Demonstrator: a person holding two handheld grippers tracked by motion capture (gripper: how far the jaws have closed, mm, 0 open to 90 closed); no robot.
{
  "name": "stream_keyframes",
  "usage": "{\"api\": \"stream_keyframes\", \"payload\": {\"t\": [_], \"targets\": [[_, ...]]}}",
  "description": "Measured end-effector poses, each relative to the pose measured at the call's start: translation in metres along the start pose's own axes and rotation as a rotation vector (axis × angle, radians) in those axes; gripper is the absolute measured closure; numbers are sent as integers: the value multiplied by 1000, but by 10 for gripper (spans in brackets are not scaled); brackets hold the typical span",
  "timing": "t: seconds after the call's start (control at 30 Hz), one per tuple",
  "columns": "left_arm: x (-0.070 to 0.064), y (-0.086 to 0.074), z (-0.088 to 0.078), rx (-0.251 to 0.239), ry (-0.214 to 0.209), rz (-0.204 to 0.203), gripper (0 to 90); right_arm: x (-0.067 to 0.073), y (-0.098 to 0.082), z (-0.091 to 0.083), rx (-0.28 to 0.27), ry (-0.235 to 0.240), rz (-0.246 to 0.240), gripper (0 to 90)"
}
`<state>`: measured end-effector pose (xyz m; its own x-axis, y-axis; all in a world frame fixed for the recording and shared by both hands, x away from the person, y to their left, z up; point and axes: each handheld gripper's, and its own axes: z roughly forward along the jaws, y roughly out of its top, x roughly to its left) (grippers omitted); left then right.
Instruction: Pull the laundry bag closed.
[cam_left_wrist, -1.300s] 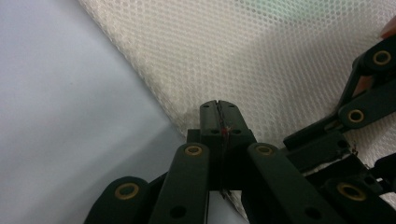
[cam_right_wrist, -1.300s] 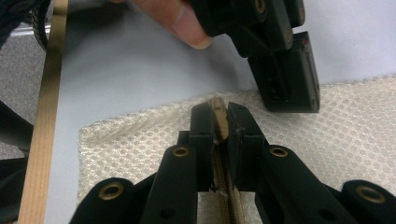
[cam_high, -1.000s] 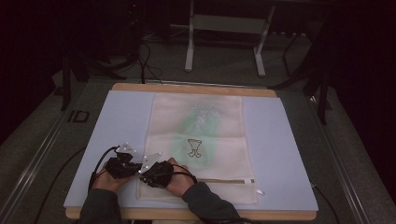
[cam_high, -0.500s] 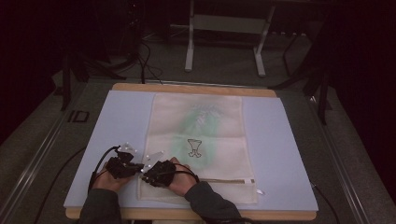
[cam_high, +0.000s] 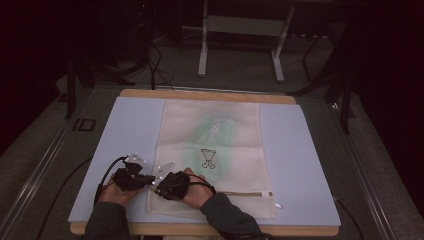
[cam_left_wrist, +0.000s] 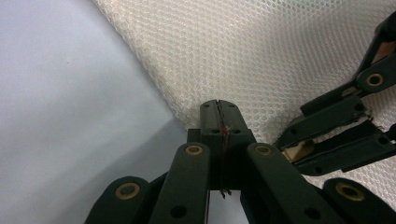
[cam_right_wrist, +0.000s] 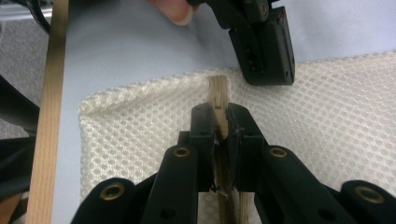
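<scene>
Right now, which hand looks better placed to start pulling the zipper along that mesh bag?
Probably the right gripper: its fingers pinch what looks like the beige zipper tape of the mesh bag. The left gripper is shut at the bag's edge, seemingly anchoring it.

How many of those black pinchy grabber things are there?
2. The left hand-held gripper sits at the mesh bag's near left edge; the right hand-held gripper is right beside it, pinching the bag's zipper strip.

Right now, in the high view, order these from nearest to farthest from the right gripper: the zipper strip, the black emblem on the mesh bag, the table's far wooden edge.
Measured from the right gripper:
1. Black emblem, just beyond it on the mesh bag, up and to the right.
2. Zipper strip, along the bag's near end, off to the right; its closest end is nearly a tie with the emblem.
3. Far wooden edge, across the table.
</scene>
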<state>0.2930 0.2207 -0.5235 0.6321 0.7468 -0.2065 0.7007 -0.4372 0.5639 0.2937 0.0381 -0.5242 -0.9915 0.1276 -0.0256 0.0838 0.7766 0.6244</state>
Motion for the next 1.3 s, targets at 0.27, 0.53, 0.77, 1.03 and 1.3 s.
{"api": "stream_keyframes", "payload": {"t": [0.27, 0.53, 0.77, 1.03, 1.3], "targets": [[0, 0, 0, 0, 1, 1, 900, 4, 0, -4, 31, -16, -22, 823], [0, 0, 0, 0, 1, 1, 900, 5, -3, -9, 45, -19, -33, 823], [-1, 0, 0, 0, 2, 2, 900, 7, -5, -13, 53, -20, -36, 823], [-1, 0, 0, 0, 4, 2, 900, 8, -9, -17, 62, -22, -37, 823], [-1, 0, 0, -2, 5, 2, 900, 9, -15, -24, 74, -26, -39, 823]]}}
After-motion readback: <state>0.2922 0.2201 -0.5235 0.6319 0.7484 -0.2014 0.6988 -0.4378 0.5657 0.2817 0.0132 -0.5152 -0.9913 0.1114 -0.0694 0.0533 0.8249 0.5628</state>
